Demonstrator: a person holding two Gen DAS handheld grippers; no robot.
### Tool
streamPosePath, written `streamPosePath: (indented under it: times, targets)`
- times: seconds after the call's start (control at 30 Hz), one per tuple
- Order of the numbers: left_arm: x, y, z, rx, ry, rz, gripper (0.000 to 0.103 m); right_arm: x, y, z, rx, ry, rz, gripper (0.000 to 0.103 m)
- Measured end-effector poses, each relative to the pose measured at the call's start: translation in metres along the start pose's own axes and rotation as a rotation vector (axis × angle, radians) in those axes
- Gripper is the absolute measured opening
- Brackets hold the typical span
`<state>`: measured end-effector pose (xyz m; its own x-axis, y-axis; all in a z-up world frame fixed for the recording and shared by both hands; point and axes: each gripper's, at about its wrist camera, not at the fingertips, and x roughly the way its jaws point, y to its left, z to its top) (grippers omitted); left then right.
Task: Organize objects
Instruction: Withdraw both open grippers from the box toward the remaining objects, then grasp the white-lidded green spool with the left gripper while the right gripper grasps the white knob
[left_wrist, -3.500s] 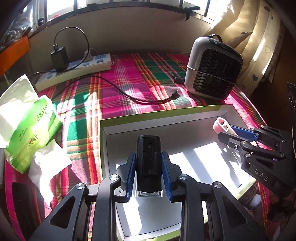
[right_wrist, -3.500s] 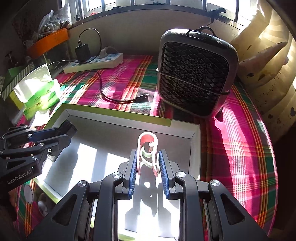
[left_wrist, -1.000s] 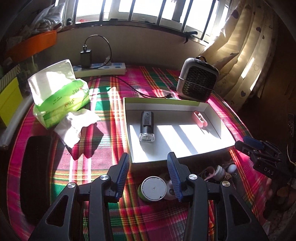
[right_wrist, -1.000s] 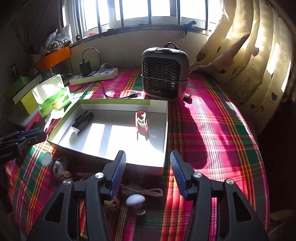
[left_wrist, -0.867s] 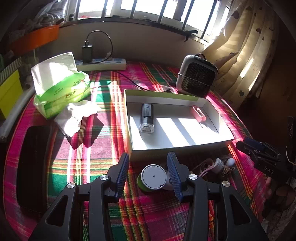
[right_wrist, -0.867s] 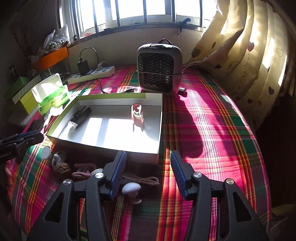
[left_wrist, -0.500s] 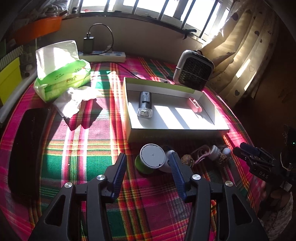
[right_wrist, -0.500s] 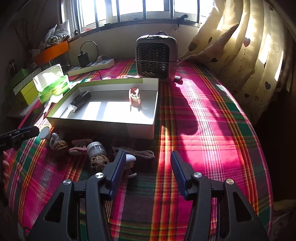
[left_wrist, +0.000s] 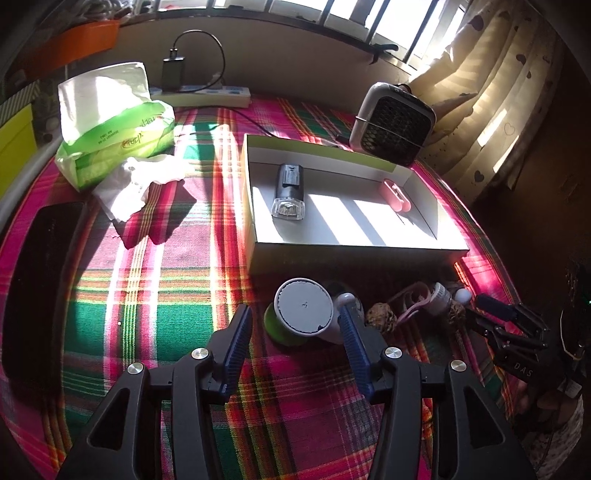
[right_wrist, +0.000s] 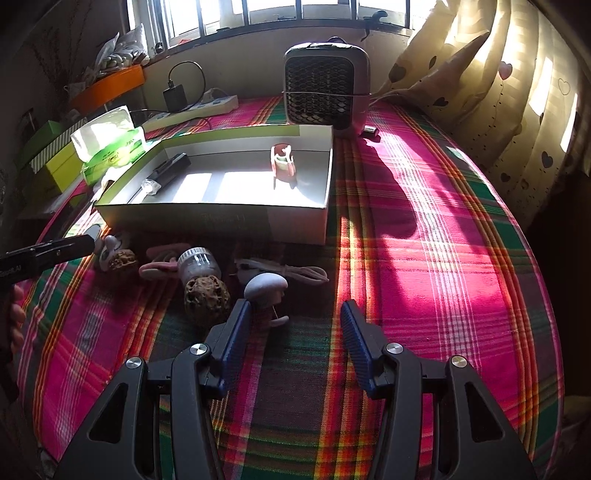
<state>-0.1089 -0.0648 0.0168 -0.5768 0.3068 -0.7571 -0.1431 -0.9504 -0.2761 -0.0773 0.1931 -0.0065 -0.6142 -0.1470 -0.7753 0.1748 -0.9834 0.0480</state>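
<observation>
A white open box (left_wrist: 354, 254) holds a black torch-like device (left_wrist: 290, 188) and a pink clip (left_wrist: 394, 195). Small items lie in front of it on the plaid cloth. My left gripper (left_wrist: 293, 314) is open, its fingers either side of a round white disc on a green base (left_wrist: 303, 309) without touching it. My right gripper (right_wrist: 294, 308) is open just short of a white mushroom-shaped piece (right_wrist: 265, 284), with a walnut (right_wrist: 205, 293), a small jar (right_wrist: 197, 264) and a coiled cable (right_wrist: 295, 273) nearby. Nothing is held.
A grey fan heater (right_wrist: 327, 86) stands behind the box. A green tissue pack (left_wrist: 114, 125) and loose tissue lie left of it, a power strip (left_wrist: 207, 96) at the back, a black flat object (left_wrist: 33, 280) at the far left. Curtains (right_wrist: 517, 92) hang on the right.
Both grippers let go of the black device and the pink clip in the box, drew back and sank toward the small items in front. The left jaws have widened.
</observation>
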Motion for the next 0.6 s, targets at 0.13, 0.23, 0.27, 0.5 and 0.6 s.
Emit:
streamPosePath:
  times: [0.13,0.23,0.27,0.5,0.6]
  targets:
    - [0.003,0.0,0.003,-0.001,0.0,0.01,0.047,0.005,0.004,0.003,-0.013,0.008,0.009,0.051]
    - [0.005,0.001,0.006,-0.013,0.007,-0.001,0.047,0.008,0.006,0.005,-0.022,0.01,0.002,0.051]
    - [0.006,0.001,0.007,-0.016,0.007,0.004,0.047,0.009,0.006,0.006,-0.022,0.011,0.001,0.051]
    - [0.011,0.004,0.008,-0.03,0.01,0.006,0.047,0.013,0.006,0.01,-0.025,0.009,-0.014,0.051]
    - [0.011,0.005,0.008,-0.032,0.008,0.01,0.047,0.013,0.005,0.01,-0.021,0.008,-0.015,0.051]
